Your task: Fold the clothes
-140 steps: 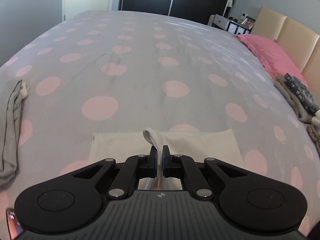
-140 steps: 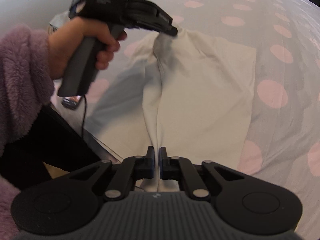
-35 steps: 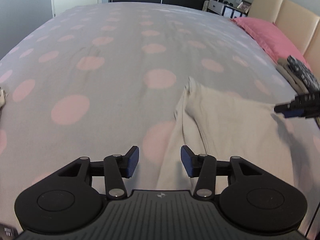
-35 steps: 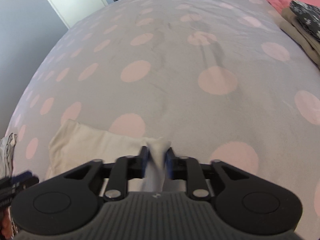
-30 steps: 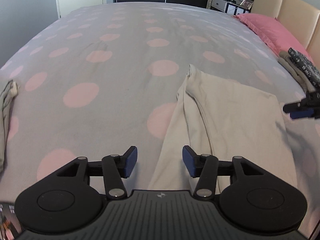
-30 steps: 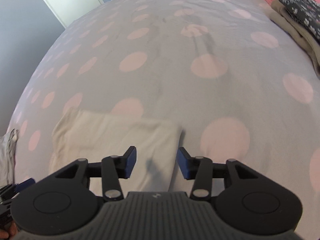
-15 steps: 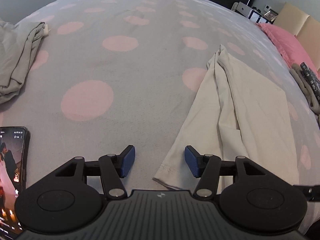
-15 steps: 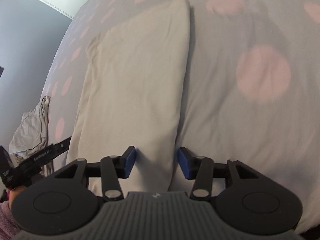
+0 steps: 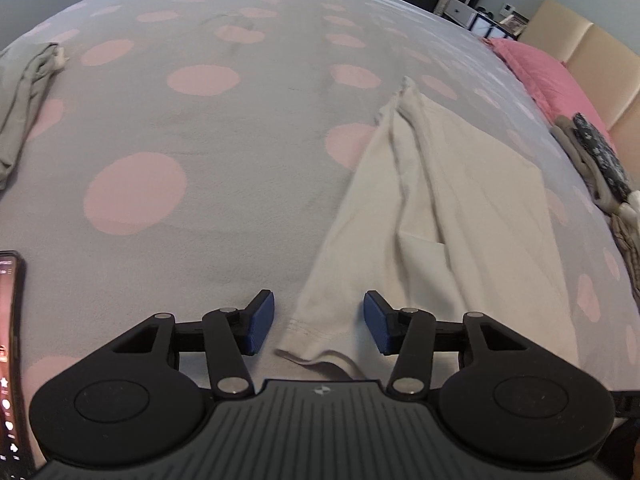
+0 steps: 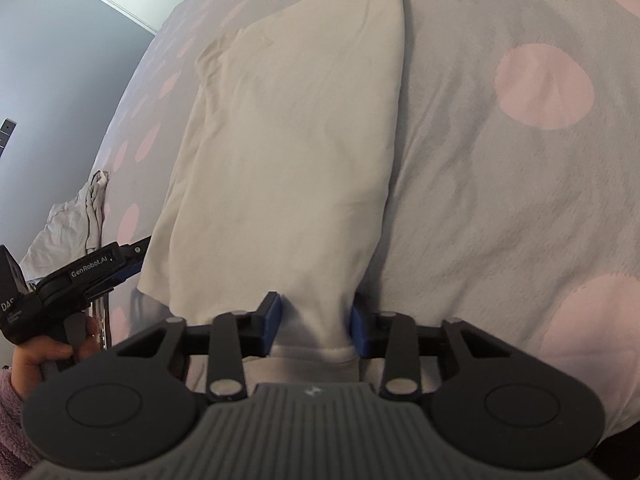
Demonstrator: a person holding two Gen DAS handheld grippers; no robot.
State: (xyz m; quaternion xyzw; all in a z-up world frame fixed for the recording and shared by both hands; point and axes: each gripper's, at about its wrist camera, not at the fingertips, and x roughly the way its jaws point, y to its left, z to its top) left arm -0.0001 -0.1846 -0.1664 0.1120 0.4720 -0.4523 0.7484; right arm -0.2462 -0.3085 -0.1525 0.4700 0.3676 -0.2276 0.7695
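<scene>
A cream garment (image 9: 440,200) lies folded lengthwise on the grey bedcover with pink dots (image 9: 160,140). My left gripper (image 9: 318,320) hovers over its near hem corner. The jaws are closing, the hem lies between them, and the blue pads stand clear of the cloth. In the right wrist view the same garment (image 10: 300,140) runs away from my right gripper (image 10: 314,322). Its jaws are closing and the pads press a bunched end of the cloth from both sides. The left gripper (image 10: 134,260) shows at the garment's left corner, held by a hand (image 10: 36,356).
A crumpled grey garment (image 9: 24,88) lies at the far left of the bed. A phone (image 9: 10,340) with a lit screen rests by the near left edge. A pink pillow (image 9: 536,68) and a stack of folded clothes (image 9: 596,152) sit at the right by the headboard.
Both grippers came back to the garment's near end. The right jaws, wide apart a second ago, have narrowed onto the cloth. The left jaws have narrowed slightly over the hem.
</scene>
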